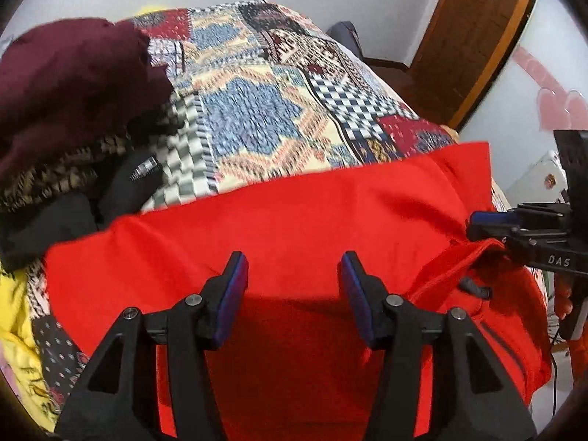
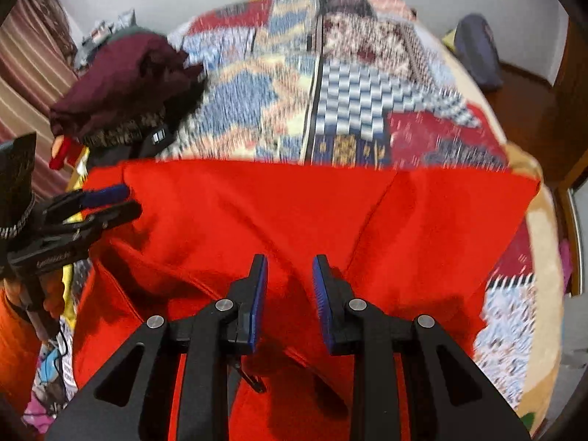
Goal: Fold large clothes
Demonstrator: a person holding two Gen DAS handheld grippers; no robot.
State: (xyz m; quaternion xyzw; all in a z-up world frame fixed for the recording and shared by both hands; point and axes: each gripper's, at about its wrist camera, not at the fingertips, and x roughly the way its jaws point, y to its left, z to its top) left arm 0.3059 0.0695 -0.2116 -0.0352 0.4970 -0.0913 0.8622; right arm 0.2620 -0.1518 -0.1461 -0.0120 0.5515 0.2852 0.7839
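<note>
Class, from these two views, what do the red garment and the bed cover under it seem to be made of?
Red garment: seemingly a soft matte knit or fleece, since it drapes in rounded creases without shine; a zipper pull shows. Bed cover: apparently a woven or quilted patchwork-print textile, matte; motion blur leaves its weave uncertain.

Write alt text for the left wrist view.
The left hand-held gripper hovers open above a red garment spread on a patchwork quilt. The right hand-held gripper enters from the right; a maroon clothes pile sits far left.
</note>
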